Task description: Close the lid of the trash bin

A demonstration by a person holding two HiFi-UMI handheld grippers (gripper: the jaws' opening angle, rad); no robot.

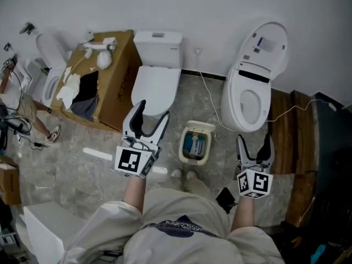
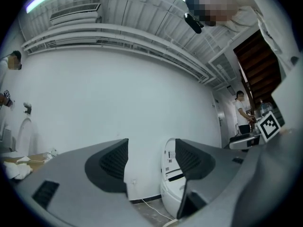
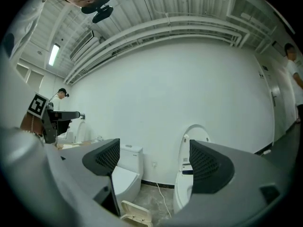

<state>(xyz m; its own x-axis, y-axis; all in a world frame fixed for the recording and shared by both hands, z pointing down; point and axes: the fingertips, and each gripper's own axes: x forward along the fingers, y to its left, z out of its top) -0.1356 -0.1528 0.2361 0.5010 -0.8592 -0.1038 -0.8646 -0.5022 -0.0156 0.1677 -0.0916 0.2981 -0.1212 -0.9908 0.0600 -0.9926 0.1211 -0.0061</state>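
Gaping empty, left claw [image 1: 153,114] and right claw [image 1: 254,142] flank oval cream trash bin [image 1: 200,127].

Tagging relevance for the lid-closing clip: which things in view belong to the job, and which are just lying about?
Job:
- trash bin, on the floor between the toilets
- its lid, standing open
- left gripper, open and empty
- right gripper, open and empty

Lying about:
- closed toilet
- open-seat toilet
- cardboard box
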